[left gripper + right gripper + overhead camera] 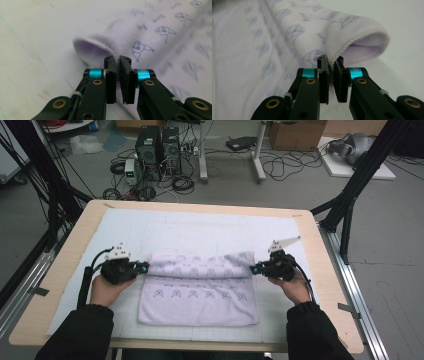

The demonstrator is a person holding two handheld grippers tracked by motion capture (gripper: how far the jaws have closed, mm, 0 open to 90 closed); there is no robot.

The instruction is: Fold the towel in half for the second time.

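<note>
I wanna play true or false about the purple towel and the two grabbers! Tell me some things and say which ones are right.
1. The left gripper is pinching the towel's edge. True.
2. The right gripper is wide open and holds nothing. False: its jaws are shut on the towel's hem.
3. The towel lies completely flat. False: its far part is lifted and folded over toward the person.
4. The towel has little drawings printed on it. True.
5. The towel sits on the floor. False: it lies on a white mat on the table.
</note>
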